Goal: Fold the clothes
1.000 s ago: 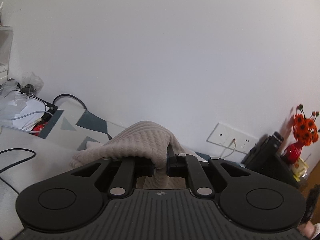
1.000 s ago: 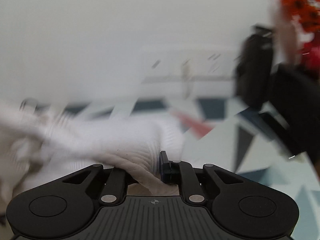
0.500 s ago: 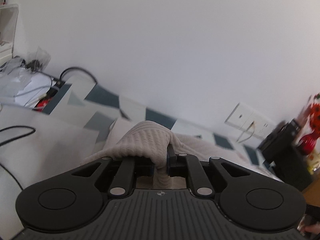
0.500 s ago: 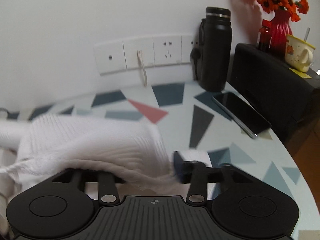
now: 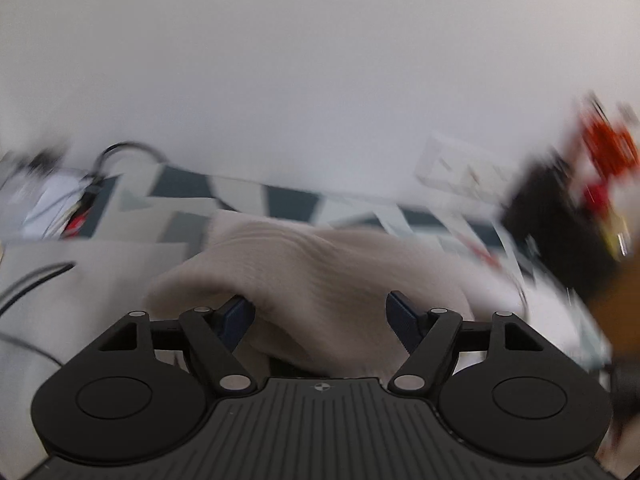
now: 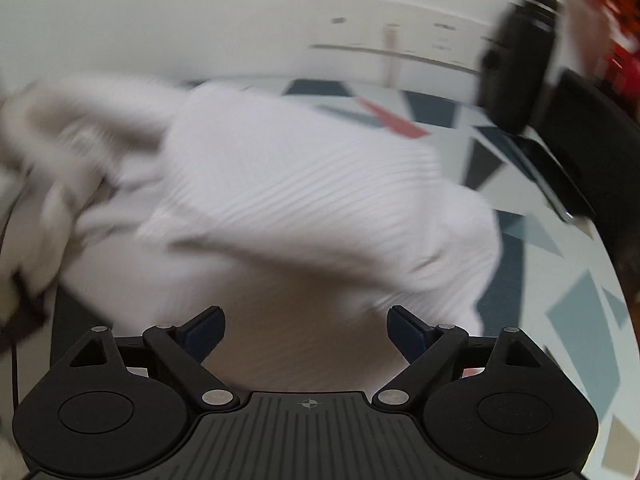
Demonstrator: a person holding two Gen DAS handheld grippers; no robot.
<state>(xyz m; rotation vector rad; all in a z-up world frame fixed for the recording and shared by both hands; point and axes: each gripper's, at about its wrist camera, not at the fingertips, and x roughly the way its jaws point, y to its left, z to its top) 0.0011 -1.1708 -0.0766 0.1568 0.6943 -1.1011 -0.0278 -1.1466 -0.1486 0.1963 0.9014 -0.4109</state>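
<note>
at the near edge, left wrist view: left gripper [image 5: 320, 316] with its jaws spread wide, having just been opening; the cream cloth lies in the gap between the blue pads but neither pad presses on it
at the near edge, right wrist view: right gripper [image 6: 306, 330] also spread wide, its jaws having just been opening; loose fabric lies in the gap, free of both pads
garment: ribbed knit sweater [image 5: 320, 272], cream in the left view, near white in the right view [image 6: 304, 184]; it lies heaped on the table right in front of both grippers; a bunched part trails off to the left in the right wrist view; much of it is blurred
table: patterned tabletop [image 6: 576, 280] with grey, dark blue and red triangles on a pale ground; the sweater rests on it
beside the sweater: dark phone [image 6: 548, 176] lying flat on the table to the right; black flask [image 6: 516, 64] standing past it by the wall
far left: black cables [image 5: 120, 152] and some white clutter, too blurred to tell
far right: red and orange flowers [image 5: 608, 152], smeared
back: white wall with a row of sockets [image 6: 400, 40]; a cord hangs from one
</note>
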